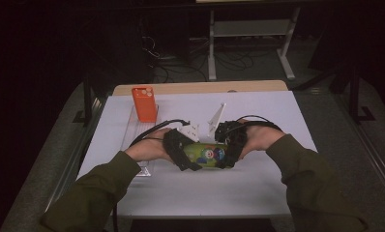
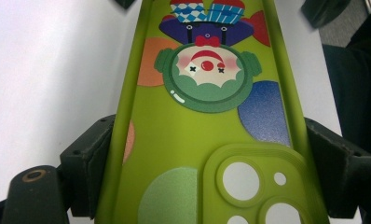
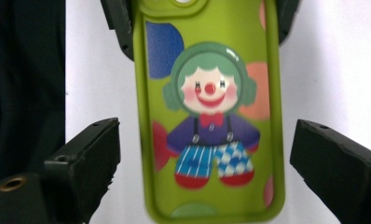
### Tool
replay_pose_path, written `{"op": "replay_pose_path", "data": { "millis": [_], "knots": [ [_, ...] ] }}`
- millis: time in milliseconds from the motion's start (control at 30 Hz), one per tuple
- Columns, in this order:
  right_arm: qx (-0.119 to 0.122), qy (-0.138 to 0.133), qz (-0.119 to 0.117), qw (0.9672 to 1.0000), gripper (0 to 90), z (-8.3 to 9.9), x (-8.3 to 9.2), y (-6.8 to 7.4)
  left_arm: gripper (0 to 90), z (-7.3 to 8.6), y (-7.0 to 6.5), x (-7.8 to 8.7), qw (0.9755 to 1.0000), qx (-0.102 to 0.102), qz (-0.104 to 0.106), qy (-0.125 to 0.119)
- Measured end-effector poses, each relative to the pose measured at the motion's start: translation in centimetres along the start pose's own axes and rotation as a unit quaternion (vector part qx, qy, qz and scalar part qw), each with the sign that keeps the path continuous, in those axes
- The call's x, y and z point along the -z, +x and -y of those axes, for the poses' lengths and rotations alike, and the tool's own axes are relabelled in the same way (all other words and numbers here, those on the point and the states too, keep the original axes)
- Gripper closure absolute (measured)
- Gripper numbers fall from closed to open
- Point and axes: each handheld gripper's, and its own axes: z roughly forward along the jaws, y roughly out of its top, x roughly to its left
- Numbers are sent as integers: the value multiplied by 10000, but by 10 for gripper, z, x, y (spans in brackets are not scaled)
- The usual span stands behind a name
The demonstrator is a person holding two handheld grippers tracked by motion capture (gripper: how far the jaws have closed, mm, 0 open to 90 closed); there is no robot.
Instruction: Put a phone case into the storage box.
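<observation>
A lime-green phone case (image 1: 206, 154) printed with a clown lies lengthwise between my two grippers just above the white table. My left gripper (image 1: 188, 157) holds its camera-cutout end. In the left gripper view the case (image 2: 197, 135) runs up the middle and both black pads press its long edges, so the left gripper (image 2: 211, 168) is shut on it. My right gripper (image 1: 228, 153) is at the other end. In the right gripper view the case (image 3: 207, 107) sits between the jaws of the right gripper (image 3: 210, 158), with white table showing on both sides; it is open.
An orange phone case (image 1: 144, 104) stands upright at the back left on a clear acrylic stand (image 1: 137, 135). The white table top (image 1: 205, 193) spreads in front of the hands, with a wooden strip (image 1: 200, 87) along its far edge. Dark floor and desk legs lie beyond.
</observation>
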Motion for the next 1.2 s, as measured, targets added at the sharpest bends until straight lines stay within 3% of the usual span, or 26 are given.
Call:
{"op": "replay_pose_path", "data": {
  "millis": [133, 200, 267, 467, 633, 667, 800, 833, 867, 933, 967, 1033, 1100, 1167, 1200],
  "knots": [
    [-278, -224, 215, 9991, 72, 14, 7, -2, 150, 4, -1, 1, 9996, 248, -99, -111],
    [-577, -300, 236, 9976, 72, 23, 11, -1, 150, 5, -3, 1, 9990, 383, -201, -145],
    [-626, -599, 382, 9955, 72, 32, 14, -4, 150, 5, -4, 0, 9984, 479, -247, -184],
    [-1233, -1039, 736, 9842, 72, 59, 17, -2, 150, 7, -7, -2, 9947, 816, -600, -173],
    [-1977, -1317, 1024, 9660, 41, 75, 12, 4, 151, 9, -7, -3, 9881, 1234, -864, -322],
    [-2192, -1434, 978, 9601, 32, 78, 10, 7, 150, 9, -7, -3, 9871, 1264, -915, -359],
    [-2526, -1571, 1105, 9483, 27, 88, 2, 10, 151, 11, -6, 0, 9831, 1407, -1097, -411],
    [-2598, -1602, 1145, 9454, 26, 91, 0, 11, 151, 11, -5, 1, 9832, 1374, -1149, -351],
    [-2637, -1625, 1199, 9432, 26, 94, -2, 12, 151, 11, -6, 0, 9809, 1484, -1181, -429],
    [-2850, -1702, 1274, 9347, 28, 99, -5, 15, 151, 12, -5, 1, 9792, 1570, -1211, -421],
    [-2888, -1734, 1303, 9325, 29, 101, -7, 16, 151, 12, -6, 0, 9768, 1664, -1250, -498],
    [-3050, -1773, 1325, 9263, 28, 105, -10, 18, 151, 12, -6, 1, 9753, 1747, -1259, -494],
    [-3237, -1786, 1441, 9179, 29, 108, -14, 21, 151, 12, -7, 0, 9734, 1800, -1317, -527],
    [-3271, -1813, 1499, 9153, 28, 111, -16, 23, 151, 12, -7, -1, 9729, 1798, -1380, -452],
    [-3314, -1850, 1534, 9124, 29, 112, -16, 25, 151, 13, -7, -1, 9717, 1839, -1414, -445]
  ]
}}
